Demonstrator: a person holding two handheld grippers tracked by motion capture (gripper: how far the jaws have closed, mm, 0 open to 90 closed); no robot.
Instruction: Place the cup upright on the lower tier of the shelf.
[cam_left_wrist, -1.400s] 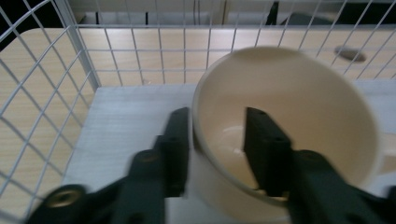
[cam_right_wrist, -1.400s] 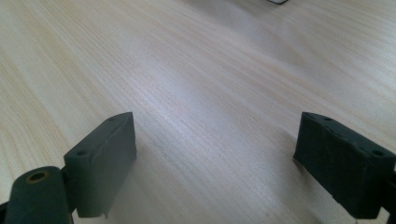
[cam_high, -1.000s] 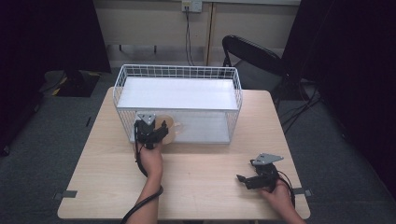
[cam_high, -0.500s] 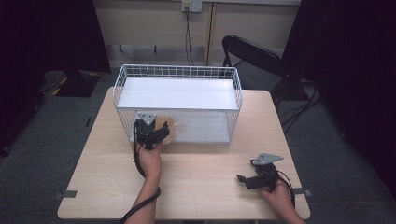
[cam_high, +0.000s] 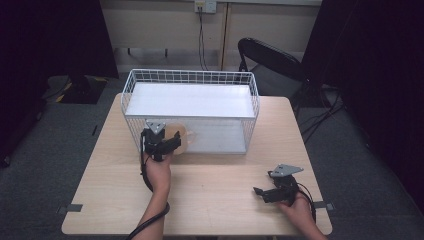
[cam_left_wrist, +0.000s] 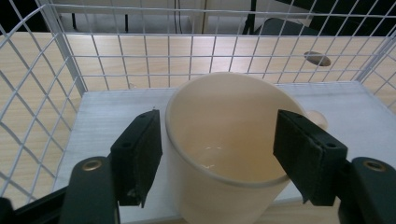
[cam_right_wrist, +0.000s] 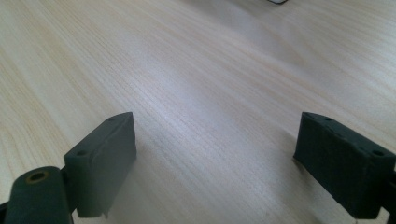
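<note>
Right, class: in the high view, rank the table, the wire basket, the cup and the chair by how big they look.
1. Table
2. Wire basket
3. Chair, though it stands farther away and partly hidden, so this is unsure
4. Cup

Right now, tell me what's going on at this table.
A person works two hand-held grippers. The left gripper is at the near side of the wire basket, its jaws either side of a cream cup on the basket's white floor. The jaws have just been opening; a gap shows on the left side, so the cup looks just released. The right gripper rests open over the bare table, holding nothing.
</note>
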